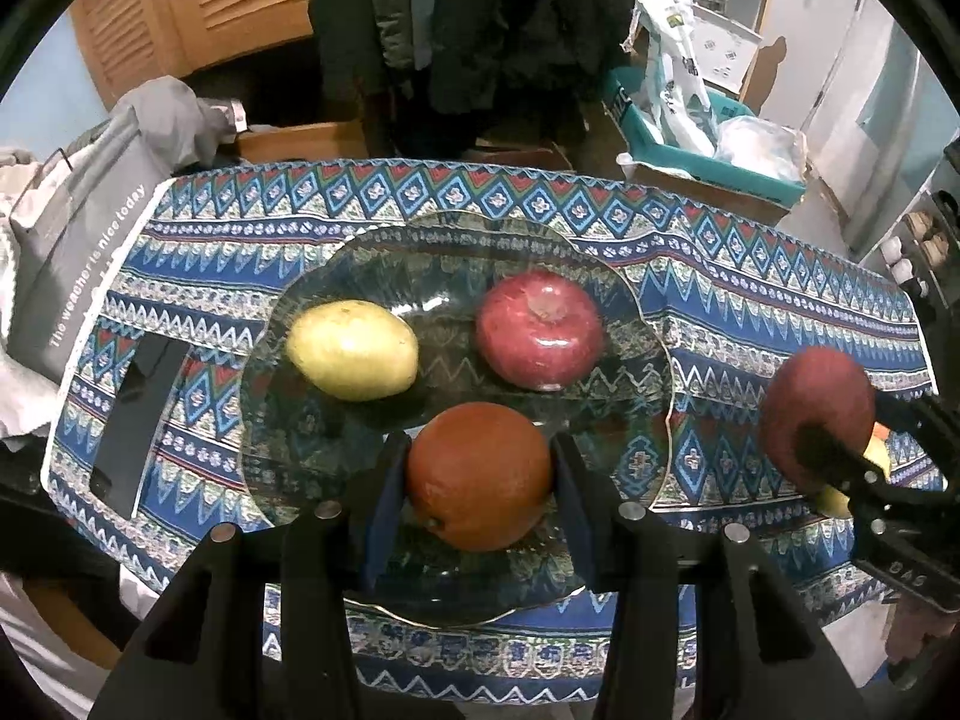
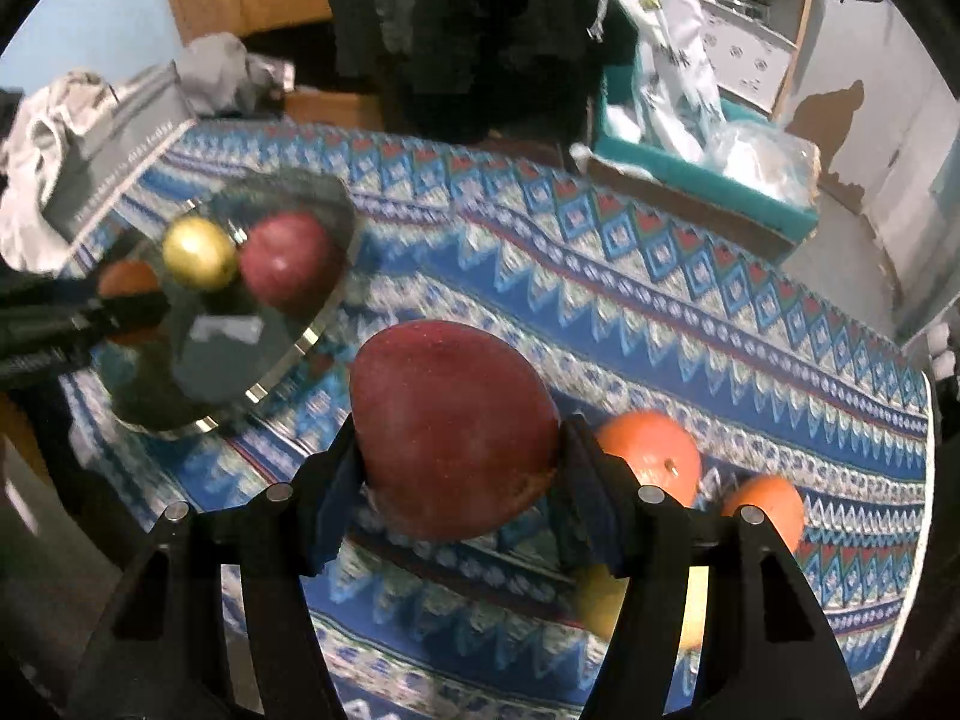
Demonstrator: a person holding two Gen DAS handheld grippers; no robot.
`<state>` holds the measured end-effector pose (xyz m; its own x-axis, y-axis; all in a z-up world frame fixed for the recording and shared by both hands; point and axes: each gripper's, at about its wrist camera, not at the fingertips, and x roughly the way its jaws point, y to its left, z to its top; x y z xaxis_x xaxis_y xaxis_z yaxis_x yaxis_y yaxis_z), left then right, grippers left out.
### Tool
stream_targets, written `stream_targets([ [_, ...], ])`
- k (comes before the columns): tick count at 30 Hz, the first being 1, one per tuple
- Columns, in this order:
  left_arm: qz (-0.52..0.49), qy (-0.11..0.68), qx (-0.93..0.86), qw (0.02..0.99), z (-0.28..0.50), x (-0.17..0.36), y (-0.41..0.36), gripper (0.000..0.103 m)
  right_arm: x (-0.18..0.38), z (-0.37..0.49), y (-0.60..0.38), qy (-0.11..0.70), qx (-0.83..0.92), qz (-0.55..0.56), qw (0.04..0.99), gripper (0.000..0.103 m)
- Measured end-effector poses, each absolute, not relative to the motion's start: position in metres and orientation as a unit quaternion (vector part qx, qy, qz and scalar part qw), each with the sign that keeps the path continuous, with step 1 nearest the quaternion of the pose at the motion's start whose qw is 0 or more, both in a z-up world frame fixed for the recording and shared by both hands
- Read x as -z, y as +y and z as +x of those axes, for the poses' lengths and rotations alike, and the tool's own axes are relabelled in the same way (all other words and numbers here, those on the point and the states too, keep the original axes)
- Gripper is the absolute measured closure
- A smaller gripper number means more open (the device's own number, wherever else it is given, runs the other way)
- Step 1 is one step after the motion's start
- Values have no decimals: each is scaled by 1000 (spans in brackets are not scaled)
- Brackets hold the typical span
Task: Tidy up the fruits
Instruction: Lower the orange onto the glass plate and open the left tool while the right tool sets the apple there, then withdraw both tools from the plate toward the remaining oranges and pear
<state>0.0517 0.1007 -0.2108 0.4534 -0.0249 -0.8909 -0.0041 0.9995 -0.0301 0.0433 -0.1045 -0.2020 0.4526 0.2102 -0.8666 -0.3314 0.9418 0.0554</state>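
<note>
A glass plate (image 1: 636,324) lies on the patterned tablecloth. On it sit a yellow pear (image 1: 353,350), a red apple (image 1: 540,330) and an orange (image 1: 479,474). My left gripper (image 1: 477,480) is around the orange, its pads touching both sides, over the plate's near part. My right gripper (image 2: 459,462) is shut on a dark red apple (image 2: 450,432) and holds it above the cloth, right of the plate (image 2: 288,354). That held apple also shows in the left wrist view (image 1: 816,414). Two oranges (image 2: 651,456) (image 2: 771,507) and a yellow fruit (image 2: 600,600) lie on the cloth under the right gripper.
A grey paper bag (image 1: 78,252) stands at the table's left edge. A black phone-like slab (image 1: 141,414) lies left of the plate. A teal box (image 1: 708,168) with white bags stands behind the table. Dark clothes hang at the back.
</note>
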Motion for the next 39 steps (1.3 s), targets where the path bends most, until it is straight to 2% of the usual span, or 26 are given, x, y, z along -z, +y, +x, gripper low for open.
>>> stream_targets([
  [9,-20,529,-15,848,49,218,124,55,186,56,-51,486,-221,-44,844,39],
  [27,-44,572,-25,819,46,252,156,55,219,75,14,545,-276,-29,791,38],
  [28,-43,572,-25,819,46,252,156,52,220,76,15,548,-276,-28,789,38],
  [29,-42,572,-26,819,46,252,156,43,223,77,16,554,-274,-27,786,38],
  [31,-36,565,-28,824,45,249,154,32,227,78,16,561,-272,-25,781,38],
  [39,-24,560,-24,828,46,240,151,31,207,84,4,545,-275,8,792,39],
])
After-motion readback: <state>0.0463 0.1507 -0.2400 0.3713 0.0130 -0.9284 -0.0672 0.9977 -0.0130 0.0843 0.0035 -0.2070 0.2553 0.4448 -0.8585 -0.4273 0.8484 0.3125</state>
